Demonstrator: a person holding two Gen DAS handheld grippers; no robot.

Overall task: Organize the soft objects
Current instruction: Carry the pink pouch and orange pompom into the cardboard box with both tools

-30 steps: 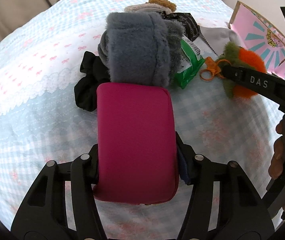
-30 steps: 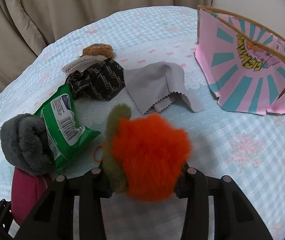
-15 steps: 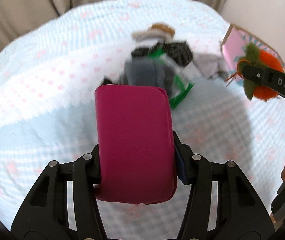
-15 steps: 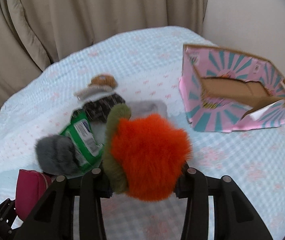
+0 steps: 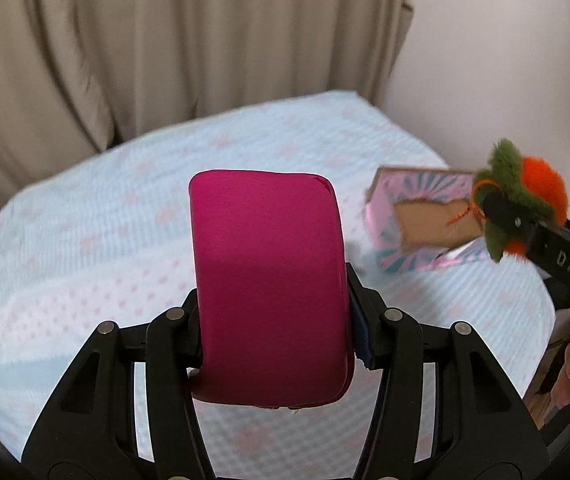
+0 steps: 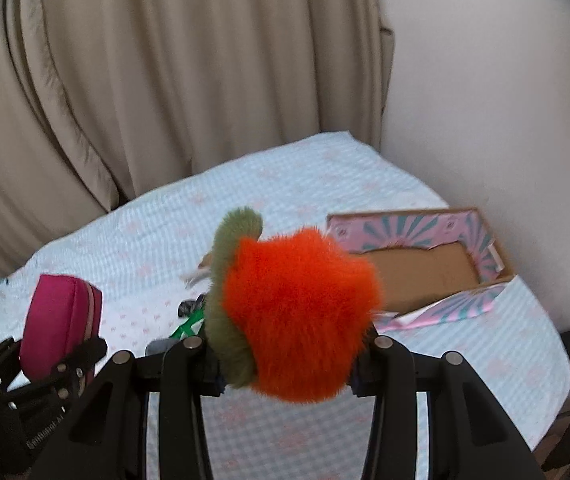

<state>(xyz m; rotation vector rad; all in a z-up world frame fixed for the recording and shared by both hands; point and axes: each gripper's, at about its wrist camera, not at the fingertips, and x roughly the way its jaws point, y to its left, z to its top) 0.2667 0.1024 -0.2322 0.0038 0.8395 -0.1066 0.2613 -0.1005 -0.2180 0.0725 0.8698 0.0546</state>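
My left gripper [image 5: 273,316] is shut on a magenta soft pouch [image 5: 269,284] and holds it upright, high above the bed; the pouch also shows in the right wrist view [image 6: 59,320]. My right gripper [image 6: 285,356] is shut on a fluffy orange and green plush [image 6: 297,320], also raised. In the left wrist view the plush [image 5: 525,200] hangs in front of the open pink box [image 5: 417,220]. The box [image 6: 425,272], with a brown cardboard floor, lies on the bed to the right, beyond the plush.
The bed has a light blue checked cover [image 5: 105,220]. Beige curtains [image 6: 145,80] hang behind it and a white wall [image 6: 485,100] stands on the right. A green packet [image 6: 187,326] and dark items peek out behind the plush.
Both grippers have risen and tilted up with their loads. The pile of soft things has dropped out of the left view. The pink box now lies farther below, its open top showing.
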